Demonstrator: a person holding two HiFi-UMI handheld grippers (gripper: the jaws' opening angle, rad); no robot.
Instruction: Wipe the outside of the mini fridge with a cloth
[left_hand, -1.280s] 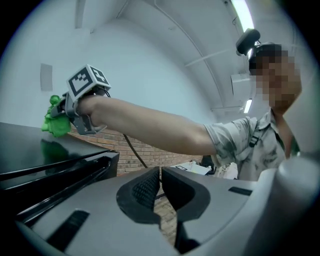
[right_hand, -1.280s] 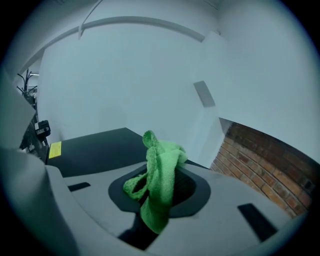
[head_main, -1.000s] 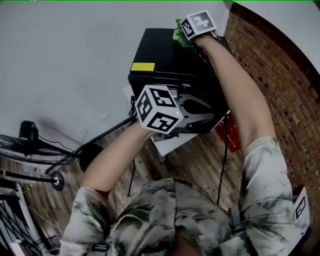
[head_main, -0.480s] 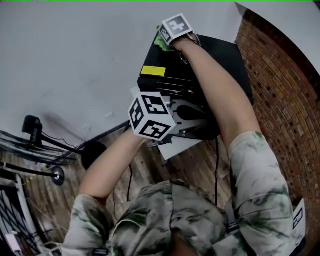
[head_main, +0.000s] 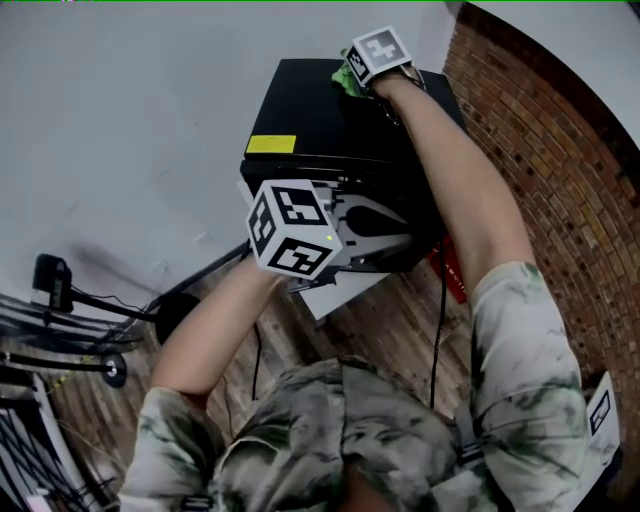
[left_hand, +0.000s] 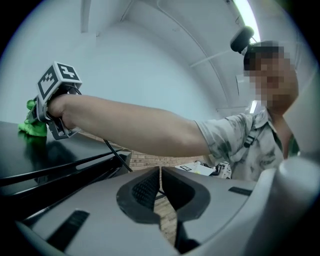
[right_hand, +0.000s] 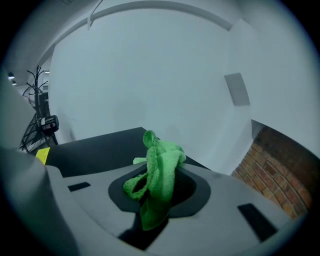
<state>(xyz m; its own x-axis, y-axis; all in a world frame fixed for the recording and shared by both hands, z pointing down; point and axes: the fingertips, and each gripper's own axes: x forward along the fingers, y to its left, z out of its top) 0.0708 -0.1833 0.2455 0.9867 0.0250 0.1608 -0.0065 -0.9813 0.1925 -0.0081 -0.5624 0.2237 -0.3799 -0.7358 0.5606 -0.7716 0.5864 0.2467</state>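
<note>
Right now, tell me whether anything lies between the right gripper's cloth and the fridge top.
Nothing visible does. The right gripper holds the green cloth right at the mini fridge, over its black top's far edge.

I count one black mini fridge (head_main: 330, 120), one green cloth (head_main: 347, 72) at the far edge of its top, one yellow label (head_main: 271, 144) near the top's front left corner, and two grippers: left gripper (left_hand: 160, 172), right gripper (right_hand: 160, 187).
</note>
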